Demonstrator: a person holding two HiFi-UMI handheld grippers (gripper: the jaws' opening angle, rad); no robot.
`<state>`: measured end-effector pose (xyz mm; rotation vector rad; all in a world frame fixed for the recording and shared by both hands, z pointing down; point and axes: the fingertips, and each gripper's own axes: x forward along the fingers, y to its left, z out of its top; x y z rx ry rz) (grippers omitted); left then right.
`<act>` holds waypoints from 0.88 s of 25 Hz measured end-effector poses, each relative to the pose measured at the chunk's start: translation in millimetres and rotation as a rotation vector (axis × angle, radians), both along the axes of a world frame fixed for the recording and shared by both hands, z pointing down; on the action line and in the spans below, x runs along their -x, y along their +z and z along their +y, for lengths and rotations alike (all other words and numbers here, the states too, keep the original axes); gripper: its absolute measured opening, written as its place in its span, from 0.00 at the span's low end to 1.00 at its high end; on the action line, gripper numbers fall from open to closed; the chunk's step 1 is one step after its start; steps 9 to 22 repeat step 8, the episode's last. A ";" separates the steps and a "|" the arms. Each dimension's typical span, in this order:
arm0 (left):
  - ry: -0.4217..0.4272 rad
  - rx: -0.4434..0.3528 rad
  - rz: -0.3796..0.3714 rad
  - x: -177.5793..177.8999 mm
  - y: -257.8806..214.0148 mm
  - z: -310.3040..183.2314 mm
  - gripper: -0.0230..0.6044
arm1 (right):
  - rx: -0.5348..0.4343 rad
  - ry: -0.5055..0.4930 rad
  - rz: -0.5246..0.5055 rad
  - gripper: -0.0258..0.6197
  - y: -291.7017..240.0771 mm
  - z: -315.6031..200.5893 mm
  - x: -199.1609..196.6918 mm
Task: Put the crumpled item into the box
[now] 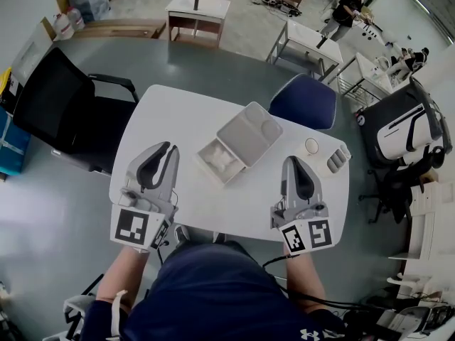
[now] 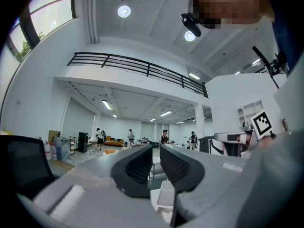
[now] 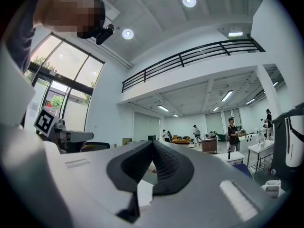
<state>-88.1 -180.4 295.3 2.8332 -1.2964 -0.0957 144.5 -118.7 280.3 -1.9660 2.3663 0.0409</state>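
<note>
At the near edge of the white worktop (image 1: 163, 112), the left hand-held gripper (image 1: 168, 148) points level with its jaws a narrow gap apart and nothing between them. The right hand-held gripper (image 1: 290, 160) has its jaws closed tip to tip, empty. Between the 2 and just beyond them sits the open box (image 1: 207, 163), with the white crumpled item (image 1: 220, 159) inside it and the lid (image 1: 249, 133) lying open on its far side. Right of it lie a small round thing (image 1: 311, 145) and a grey ridged piece (image 1: 338, 158). A blue chair (image 1: 304, 101) stands at the far edge, a black chair (image 1: 60, 98) to the left. Only the gripper views show a railed balcony (image 2: 137, 65) and ceiling lights (image 2: 124, 11). Only the head view shows the box's contents.
</note>
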 end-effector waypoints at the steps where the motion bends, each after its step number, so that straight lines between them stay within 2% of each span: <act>1: 0.000 0.000 -0.001 0.5 0.4 -0.5 0.12 | 0.001 0.000 0.000 0.04 0.3 -0.5 0.7; 22: 0.012 0.002 -0.001 -4.4 2.7 -2.7 0.12 | 0.003 0.004 0.004 0.04 0.4 0.3 -1.6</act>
